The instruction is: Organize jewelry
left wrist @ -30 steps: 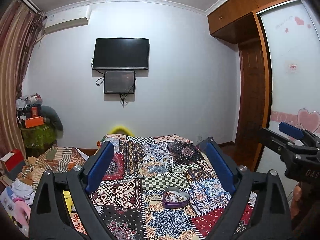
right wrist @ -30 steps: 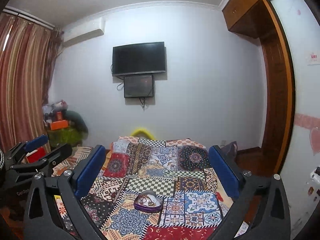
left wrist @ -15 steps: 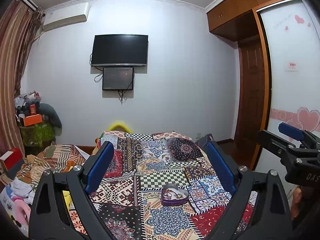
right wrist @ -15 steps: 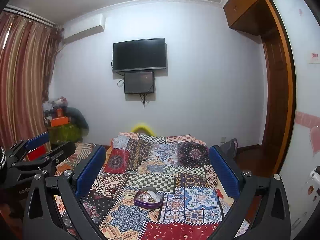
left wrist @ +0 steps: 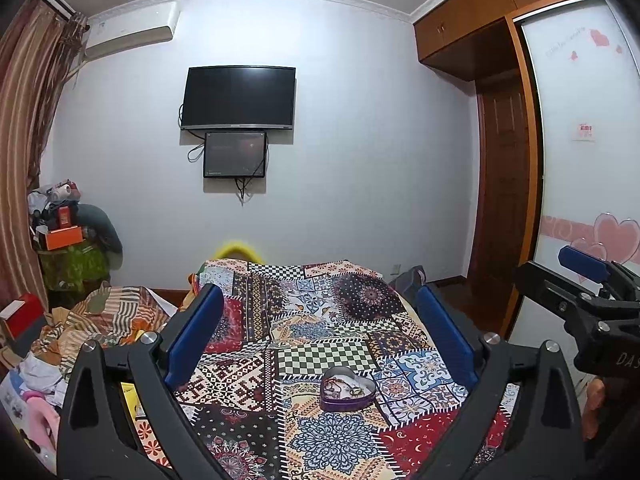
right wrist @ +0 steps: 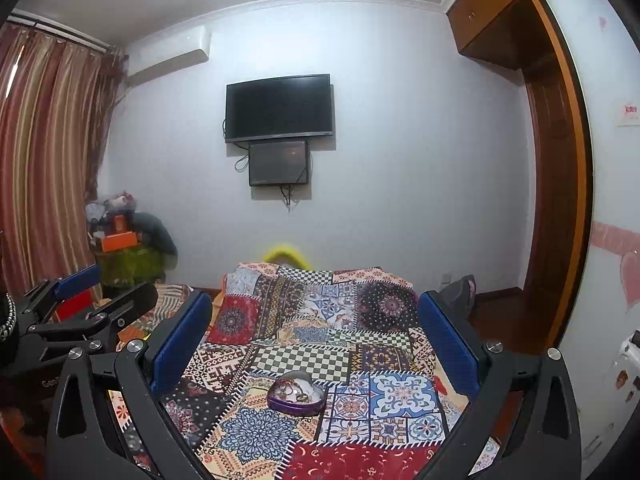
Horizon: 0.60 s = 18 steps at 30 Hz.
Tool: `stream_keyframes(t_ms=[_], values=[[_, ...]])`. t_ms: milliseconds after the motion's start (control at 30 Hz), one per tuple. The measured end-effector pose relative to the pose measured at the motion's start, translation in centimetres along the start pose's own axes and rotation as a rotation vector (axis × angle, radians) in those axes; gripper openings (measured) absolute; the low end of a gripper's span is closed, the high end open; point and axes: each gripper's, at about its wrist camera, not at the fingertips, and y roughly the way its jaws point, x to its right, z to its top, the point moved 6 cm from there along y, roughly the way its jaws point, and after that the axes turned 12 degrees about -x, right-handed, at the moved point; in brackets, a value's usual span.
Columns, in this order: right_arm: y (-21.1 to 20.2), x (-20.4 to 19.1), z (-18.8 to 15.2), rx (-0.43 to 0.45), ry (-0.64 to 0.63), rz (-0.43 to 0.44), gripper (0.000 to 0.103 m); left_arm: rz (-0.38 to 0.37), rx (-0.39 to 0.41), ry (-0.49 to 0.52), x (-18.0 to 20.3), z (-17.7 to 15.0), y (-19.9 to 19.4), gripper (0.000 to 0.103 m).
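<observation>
A purple heart-shaped tin with tangled jewelry inside sits on the patchwork bed cover. It also shows in the right wrist view. My left gripper is open and empty, held above and short of the tin. My right gripper is open and empty, also above and short of the tin. The right gripper shows at the right edge of the left wrist view. The left gripper shows at the left edge of the right wrist view.
A TV hangs on the far wall. Piled clothes and bedding lie left of the bed. A wardrobe with heart decals stands on the right, next to a wooden door.
Both grippers have tilted slightly downward and moved a little; the tin sits lower-centre between the fingers as before. Both stay open.
</observation>
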Motion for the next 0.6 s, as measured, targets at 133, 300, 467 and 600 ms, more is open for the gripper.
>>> stream_keyframes(t_ms=[133, 300, 467, 600], values=[[-0.02, 0.00, 0.09, -0.002, -0.001, 0.000, 0.102, -0.001, 0.000, -0.001, -0.06, 0.03, 0.02, 0.099], [0.02, 0.01, 0.02, -0.005, -0.001, 0.000, 0.102, -0.003, -0.006, -0.004, -0.17, 0.01, 0.33, 0.100], [0.08, 0.09, 0.04, -0.011, 0.004, 0.000, 0.102, -0.007, -0.016, -0.005, -0.19, -0.15, 0.51, 0.100], [0.11, 0.10, -0.07, -0.011, 0.006, -0.001, 0.102, -0.009, -0.023, -0.005, -0.22, -0.16, 0.73, 0.100]])
